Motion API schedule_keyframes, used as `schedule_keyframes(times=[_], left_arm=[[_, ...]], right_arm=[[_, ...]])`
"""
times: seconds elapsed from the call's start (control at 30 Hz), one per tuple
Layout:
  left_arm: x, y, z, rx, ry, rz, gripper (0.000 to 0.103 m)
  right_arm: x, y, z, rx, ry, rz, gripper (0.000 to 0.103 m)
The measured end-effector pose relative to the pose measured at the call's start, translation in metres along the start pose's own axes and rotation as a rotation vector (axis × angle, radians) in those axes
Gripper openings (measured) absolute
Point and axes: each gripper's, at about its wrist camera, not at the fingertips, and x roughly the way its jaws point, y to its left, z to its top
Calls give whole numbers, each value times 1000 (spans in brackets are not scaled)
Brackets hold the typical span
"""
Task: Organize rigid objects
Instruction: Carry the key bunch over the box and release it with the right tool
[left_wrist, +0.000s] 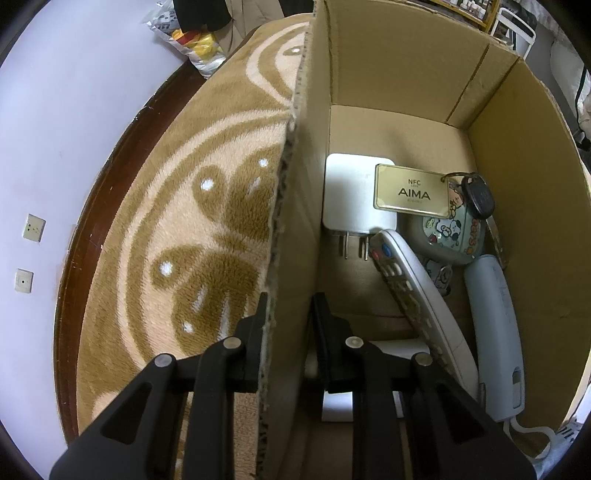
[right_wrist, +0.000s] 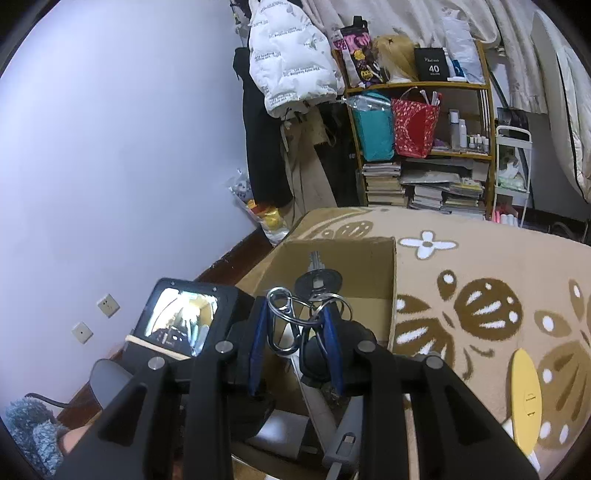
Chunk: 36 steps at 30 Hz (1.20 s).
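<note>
The left gripper (left_wrist: 288, 314) points down and pinches the side wall of the cardboard box (left_wrist: 406, 66), with one black finger outside the wall and one inside, pressed tight on the cardboard. Inside the box, close to that gripper, lies a long grey remote control (left_wrist: 417, 291) with rows of small buttons. Beside it rests a pale blue phone handset (left_wrist: 495, 332) with a curly cord at its end. Farther in sits a white plug adapter (left_wrist: 354, 195) with two metal prongs. Lying partly on top of the adapter is a gold card tag (left_wrist: 410, 190) that says AIMA, and it hangs on a ring with a black car key (left_wrist: 478, 197). Under them is a round case with cartoon puppies (left_wrist: 450, 232). The box stands on a fluffy tan rug (left_wrist: 177, 229) with brown flower shapes, and a dark wooden strip runs along the pale wall behind it. The right gripper (right_wrist: 295, 334) has blue pads, and they squeeze a bunch of keys (right_wrist: 314, 295) with silver rings, a clip and a black fob. The bunch hangs above the open box (right_wrist: 332, 254). To the right a yellow oval thing (right_wrist: 526, 398) lies on the rug. Far behind stands a shelf (right_wrist: 417, 88) full of bags and books.
</note>
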Motion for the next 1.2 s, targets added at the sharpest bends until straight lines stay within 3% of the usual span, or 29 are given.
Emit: schedule_keyframes(times=[0.23,0.43,0.87,0.93,1.03,1.2], left_arm=[[0,1,0,3,-3,-15,14],[-1,-1,-1,3,-4,-19,13],[-1,-1,2,-4,-2,-24,14],[-1,-1,2,-5,-2,-24,14],[-3,-1,2,-7,-3,-23,15],[-2,0,2,-8,-2,-25,15]], right_arm=[[16,-15,-9,71,67,10,30],[23,-13,-15,46,89,16,30],[20,-14,-10,30,80,3,35],[18,-16,-9,36,74,5,40],[9,-19,-4,40,38,6,59],[-2,-22,5,38,8,-7,67]])
